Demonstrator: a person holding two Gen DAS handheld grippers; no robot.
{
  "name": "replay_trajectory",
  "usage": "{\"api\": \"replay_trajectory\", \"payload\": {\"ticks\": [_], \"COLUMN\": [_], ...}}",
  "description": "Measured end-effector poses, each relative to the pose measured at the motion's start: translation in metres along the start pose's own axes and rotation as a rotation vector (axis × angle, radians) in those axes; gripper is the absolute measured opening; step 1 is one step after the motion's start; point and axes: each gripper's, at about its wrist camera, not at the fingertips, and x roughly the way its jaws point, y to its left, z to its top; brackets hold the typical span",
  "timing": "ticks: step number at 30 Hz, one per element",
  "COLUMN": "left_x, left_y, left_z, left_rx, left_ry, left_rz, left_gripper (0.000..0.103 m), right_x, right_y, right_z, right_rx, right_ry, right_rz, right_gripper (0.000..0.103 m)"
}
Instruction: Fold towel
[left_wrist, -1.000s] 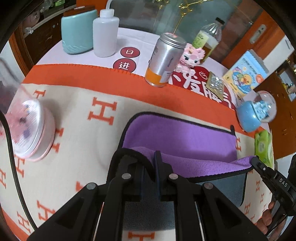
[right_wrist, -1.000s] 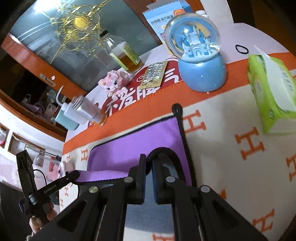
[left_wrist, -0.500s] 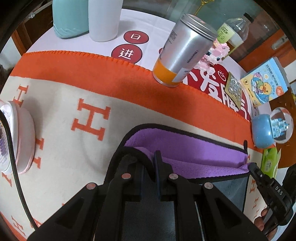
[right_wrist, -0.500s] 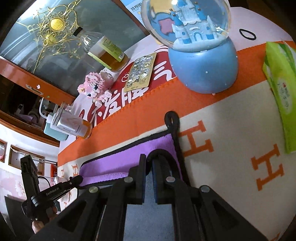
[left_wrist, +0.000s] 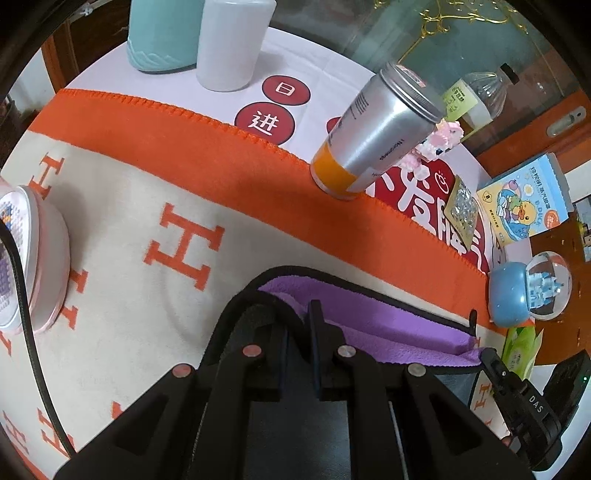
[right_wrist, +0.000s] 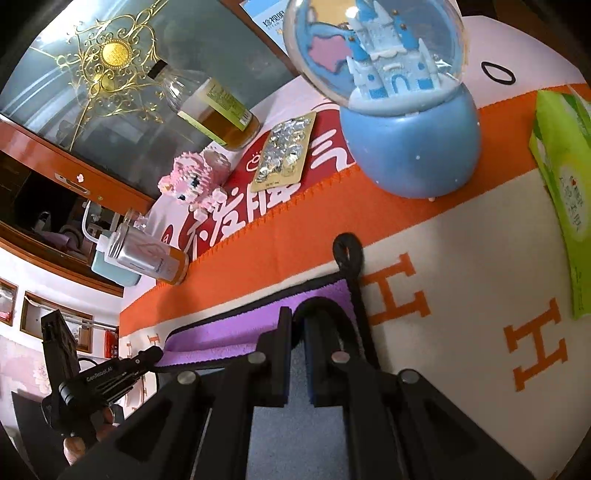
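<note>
Left wrist view: the left gripper (left_wrist: 298, 314) has its 2 fingers pinched nearly together on the black-bound edge of the towel (left_wrist: 388, 321), at its left corner; the purple face shows beyond the fingers and the grey side hangs below them. The towel is doubled over on the cream blanket (left_wrist: 129, 236) with orange H letters, its folded-over edge close to the far edge. At the far right of this view the right gripper (left_wrist: 487, 356) grips the other corner of the same edge. A silver and orange can (left_wrist: 373, 144) stands on the blanket's orange border; a snow globe (left_wrist: 528, 291) sits to the right, near a green tissue pack (left_wrist: 517, 347); a pink round box (left_wrist: 33, 258) lies at the left.

Right wrist view: the right gripper (right_wrist: 297, 321) is closed on the towel (right_wrist: 229, 328) at its right corner, beside the black hanging loop (right_wrist: 347, 251); the left gripper (right_wrist: 157, 352) holds the opposite corner at the left.
</note>
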Motion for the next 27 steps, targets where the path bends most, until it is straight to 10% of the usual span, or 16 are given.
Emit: {"api": "replay_trajectory", "payload": {"ticks": [6,10,27], "left_x": [0.003,-0.015,-0.114], "left_y": [0.006,0.001,-0.003], "left_z": [-0.001,-0.002,-0.048], "left_rx": [-0.048,-0.014,0.125], "left_ry": [0.029,-0.034,-0.271], "left_rz": [-0.017,-0.018,0.03], "left_gripper": [0.034,0.051,0.057], "right_x": [0.001,-0.014,-0.072], "right_y": [-0.001,0.0,0.039], "right_z": [0.0,0.0,-0.027], "right_rx": [0.01,0.015,-0.22], "right_ry": [0.013,-0.041,-0.134], "right_rz": [0.024,0.094,-0.067], "right_gripper": [0.015,0.044,0.047]}}
